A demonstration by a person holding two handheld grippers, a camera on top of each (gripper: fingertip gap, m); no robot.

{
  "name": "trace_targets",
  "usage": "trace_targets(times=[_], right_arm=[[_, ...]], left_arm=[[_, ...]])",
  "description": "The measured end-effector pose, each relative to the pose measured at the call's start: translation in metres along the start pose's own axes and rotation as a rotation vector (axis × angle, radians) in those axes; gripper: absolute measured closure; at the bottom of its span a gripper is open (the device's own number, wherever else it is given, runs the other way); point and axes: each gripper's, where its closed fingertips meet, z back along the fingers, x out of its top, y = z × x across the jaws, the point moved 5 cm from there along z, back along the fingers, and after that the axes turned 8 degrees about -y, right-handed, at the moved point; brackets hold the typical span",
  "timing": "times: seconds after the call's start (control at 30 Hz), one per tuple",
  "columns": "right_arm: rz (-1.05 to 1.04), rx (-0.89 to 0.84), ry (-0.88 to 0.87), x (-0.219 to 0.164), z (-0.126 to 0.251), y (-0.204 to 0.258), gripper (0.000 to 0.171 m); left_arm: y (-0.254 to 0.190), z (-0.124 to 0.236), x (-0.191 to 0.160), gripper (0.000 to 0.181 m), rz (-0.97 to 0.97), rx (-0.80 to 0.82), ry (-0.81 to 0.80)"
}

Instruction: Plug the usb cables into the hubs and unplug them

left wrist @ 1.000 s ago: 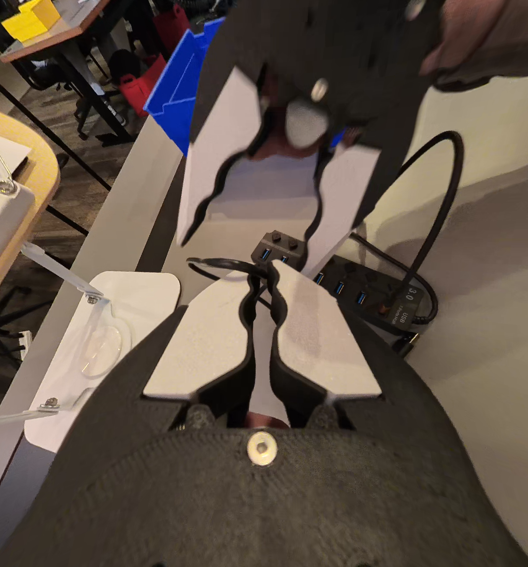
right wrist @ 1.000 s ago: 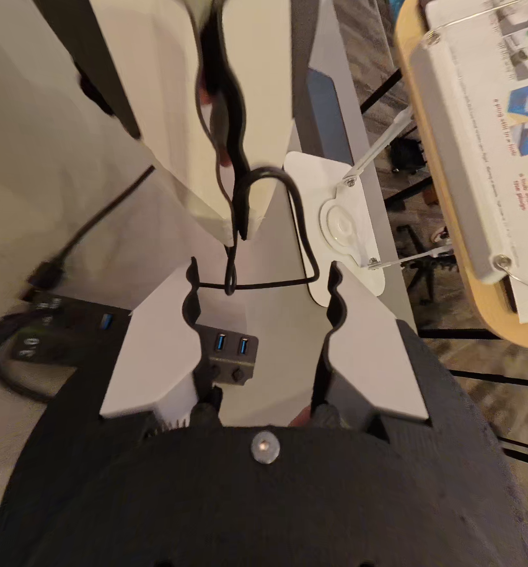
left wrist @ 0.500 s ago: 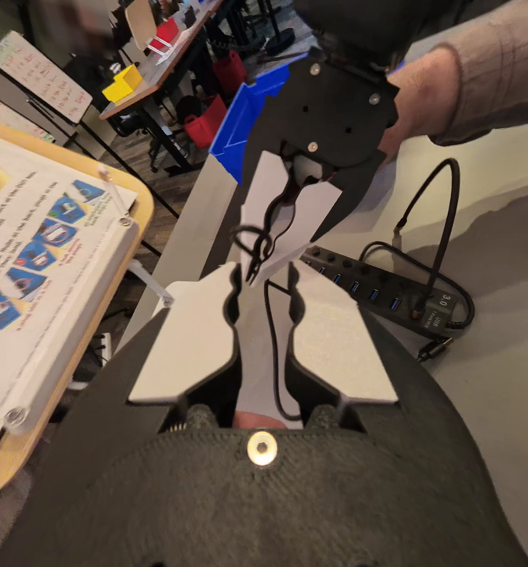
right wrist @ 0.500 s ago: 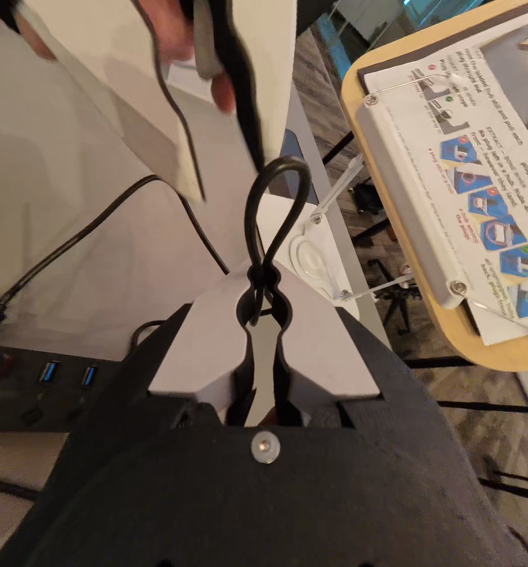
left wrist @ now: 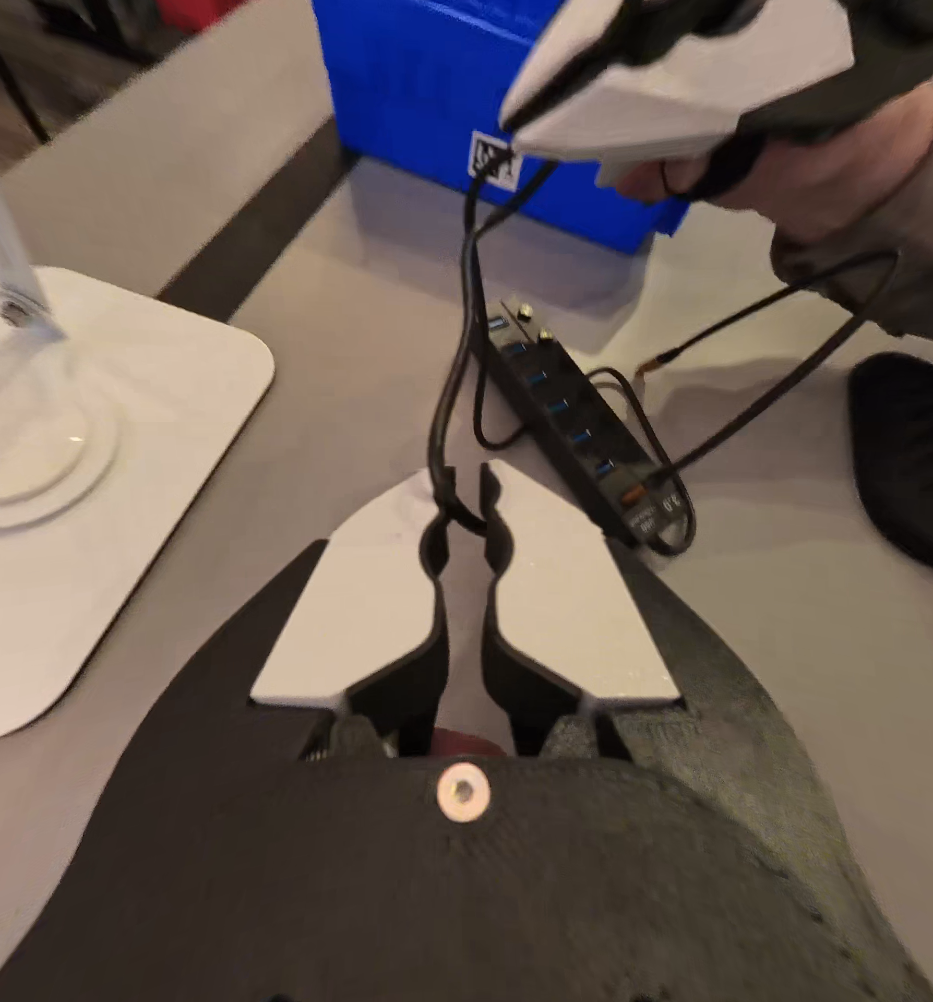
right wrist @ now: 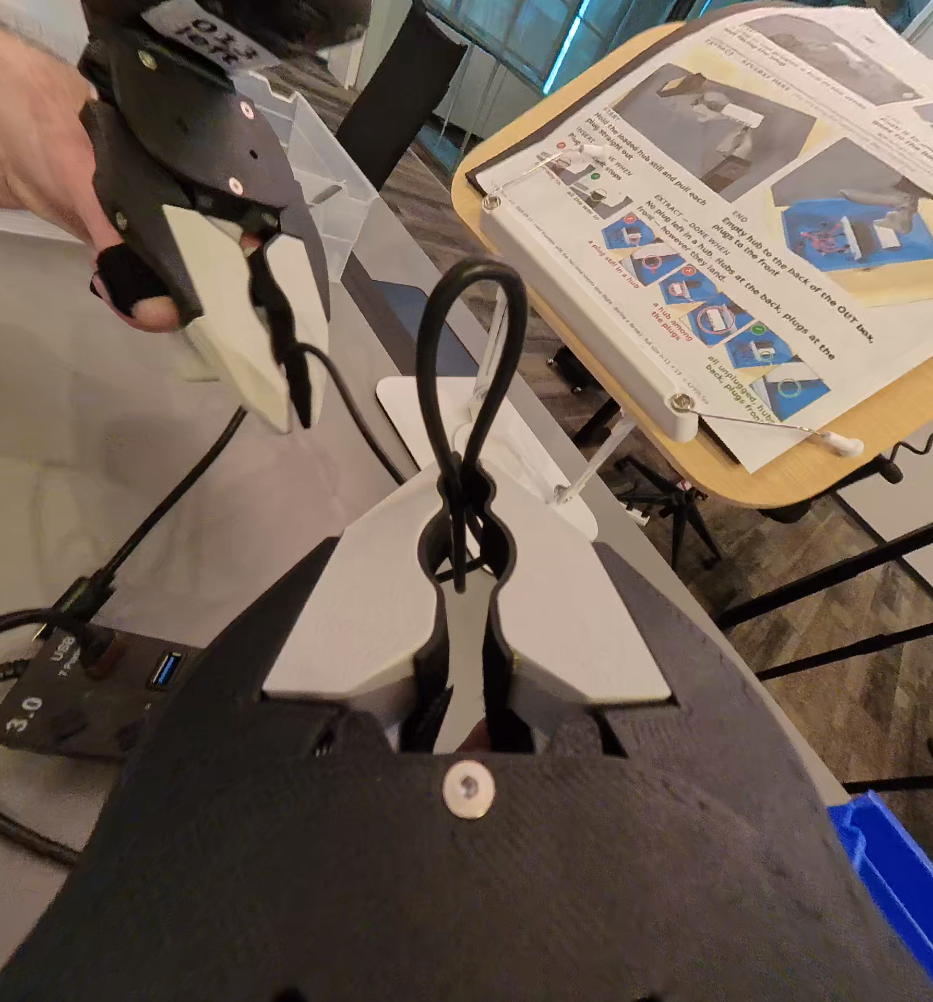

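- Left tongs [left wrist: 461, 482], foreground of the left wrist view: fingers nearly together with a slim gap along their length, pinching a black cable [left wrist: 448, 390] that crosses between the tips.
- From those tips the cable climbs up and away to the right tongs [left wrist: 513, 124], which hang above the bench [left wrist: 345, 325], held by a hand [left wrist: 779, 173] at the top right.
- Hub [left wrist: 573, 423], a long black strip with blue ports, lies flat on the bench just beyond and right of the left tongs' tips, apart from them; a second cable [left wrist: 751, 412] is plugged in at its near end.
- A white stand base [left wrist: 101, 434] sits on the bench to the left, a blue bin [left wrist: 426, 81] behind the hub.
- Right tongs [right wrist: 467, 477], foreground of the right wrist view: pressed shut on the cable [right wrist: 426, 336], whose doubled strands rise in a tall loop above the tips.
- The hub [right wrist: 74, 688] lies low at the left of that view, beside and below the right tongs, not touching them.
- Left tongs [right wrist: 291, 417] hover farther off at the upper left, tips pointing down, a dark cable end showing between the fingers.
- Beyond the bench edge, a wooden board [right wrist: 724, 477] carries printed sheets.
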Motion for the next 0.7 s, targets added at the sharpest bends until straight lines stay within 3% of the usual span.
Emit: trace_targets(times=[0.23, 0.53, 0.7], right_arm=[[-0.016, 0.029, 0.065, -0.006, 0.004, 0.001, 0.171], [0.003, -0.023, 0.083, 0.0, -0.007, 0.004, 0.171], [-0.046, -0.043, 0.046, 0.004, -0.007, 0.003, 0.153]], left_arm=[[-0.01, 0.008, 0.041, 0.181, -0.168, 0.09, -0.105], [-0.036, -0.011, 0.099, 0.181, -0.342, 0.165, -0.141], [-0.044, -0.028, 0.111, 0.181, -0.335, 0.177, -0.227]])
